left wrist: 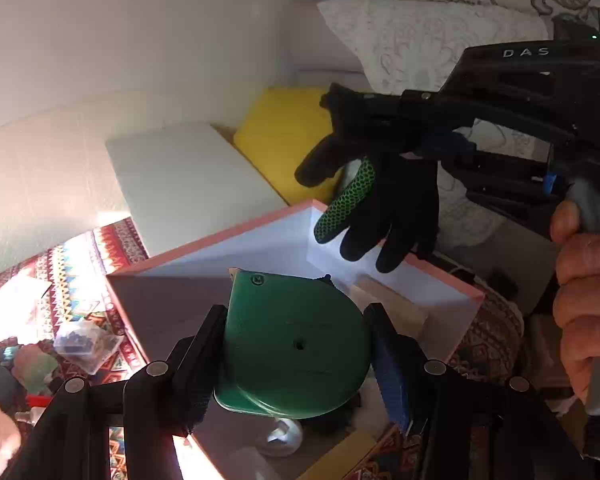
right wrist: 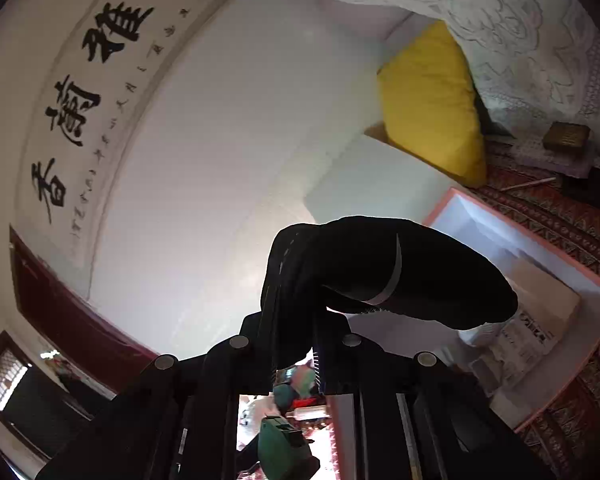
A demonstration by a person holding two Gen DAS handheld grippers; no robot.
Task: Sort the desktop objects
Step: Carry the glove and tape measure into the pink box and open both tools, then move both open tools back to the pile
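**A:** Where is the green tape measure [left wrist: 296,344] right now?

**B:** Clamped between the two fingers of the left tool [left wrist: 296,356], its flat round face toward the camera. It hangs directly above the open pink-rimmed box [left wrist: 444,276], over the near half of it. The box opening lies straight below and slightly ahead of that tool.

**A:** And the black glove [left wrist: 380,204]?

**B:** The right tool [right wrist: 296,344] is clenched on its cuff. The glove's long axis runs downward from the grip, fingers dangling toward the far corner of the same box. From the left wrist view it hangs beyond and to the right of the tape measure, apart from it.

**A:** So which hand is nearer to dropping its item?

**B:** I'd judge the left. The tape measure sits lower and already inside the box outline, so letting go there should land it among the items on the box floor, a cardboard piece [left wrist: 392,308] and something pale and rounded that I can't identify clearly. The glove's fingertips look to be above the rim, possibly just over the far wall, though the fisheye makes that hard to settle.

**A:** And around the box?

**B:** Patterned cloth [left wrist: 80,264] covers the surface, and a yellow cushion [right wrist: 432,104] lies behind.
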